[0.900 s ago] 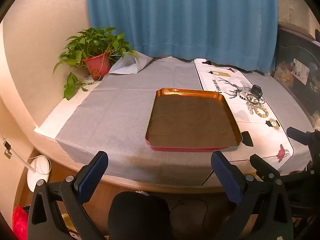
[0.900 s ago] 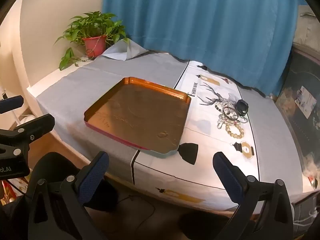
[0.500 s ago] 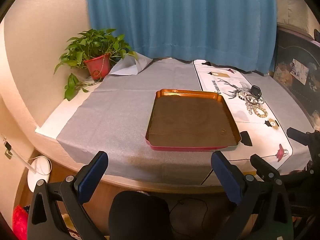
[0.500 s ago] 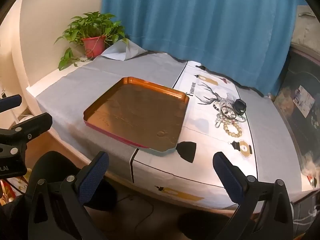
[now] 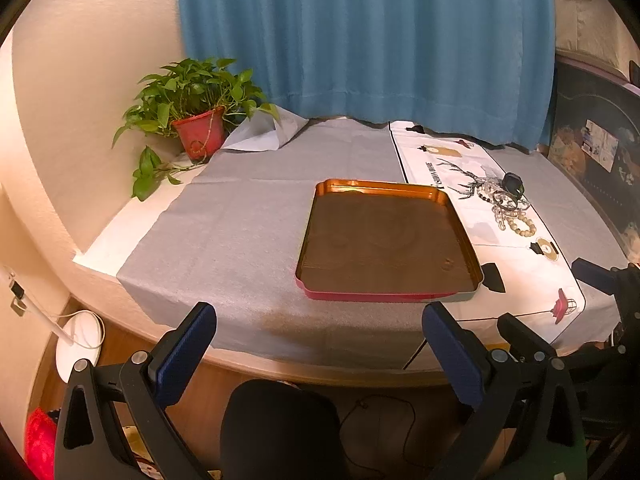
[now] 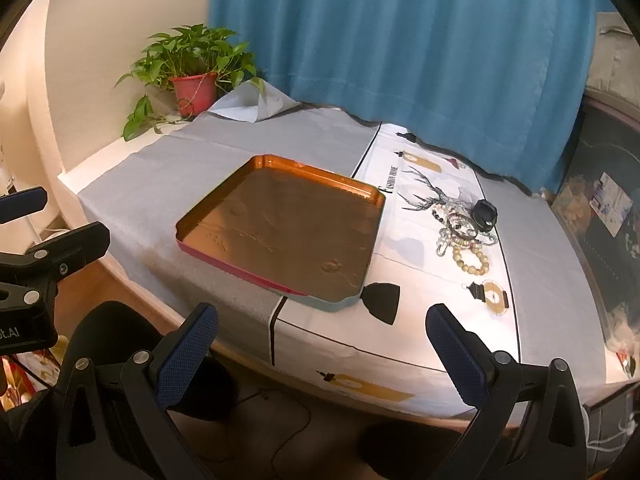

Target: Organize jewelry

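An empty copper-coloured tray (image 5: 466, 246) (image 6: 376, 210) sits mid-table on grey cloth. A pile of jewelry (image 5: 505, 205) (image 6: 460, 230), with clear and dark bead bracelets, a cream bead bracelet (image 6: 471, 259) and a small black item (image 6: 484, 212), lies to the tray's right on a white printed runner. My left gripper (image 5: 319, 350) is open and empty, off the table's front edge. My right gripper (image 6: 321, 346) is open and empty, at the front edge, well short of the jewelry.
A potted green plant (image 5: 196, 114) stands at the back left corner. A blue curtain (image 5: 360, 40) hangs behind the table. A dark cabinet (image 6: 608, 216) stands on the right. A black chair back (image 5: 280, 428) and floor cables lie below the front edge.
Both grippers have drifted back and slightly up, so the table looks a bit farther. Nothing on the table has moved.
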